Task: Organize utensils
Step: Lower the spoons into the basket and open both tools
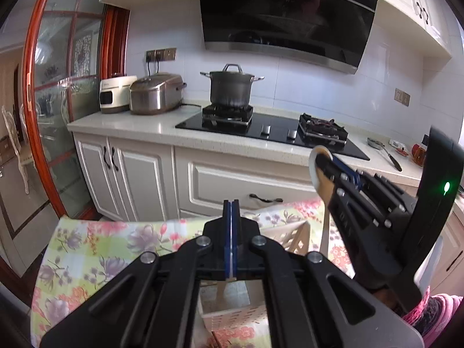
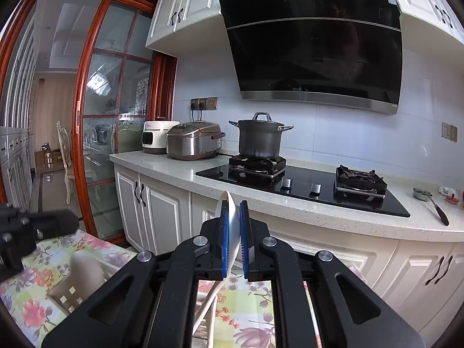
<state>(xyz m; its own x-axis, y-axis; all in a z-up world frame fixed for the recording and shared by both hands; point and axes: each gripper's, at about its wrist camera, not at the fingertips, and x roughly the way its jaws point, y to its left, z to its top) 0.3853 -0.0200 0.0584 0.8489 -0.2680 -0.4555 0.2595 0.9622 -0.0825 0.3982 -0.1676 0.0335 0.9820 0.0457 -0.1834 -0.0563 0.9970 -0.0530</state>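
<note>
Right wrist: spoon between tool fingers.

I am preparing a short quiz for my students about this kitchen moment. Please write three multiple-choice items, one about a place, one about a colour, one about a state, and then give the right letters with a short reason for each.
1. Where does the lidded pot stand?
A. on the left burner of the stove
B. on the flowered tablecloth
C. on top of the rice cooker

2. What colour are the pads of the right gripper?
A. red
B. blue
C. yellow

3. What is the state of the left gripper?
A. wide open
B. shut on a fork
C. shut, with nothing seen between the pads

Answers:
1 A, the pot sits on the left burner of the black stove, beside the rice cooker.
2 B, the blue pads clamp the white spoon.
3 C, in the left wrist view its pads meet with no gap.
</note>
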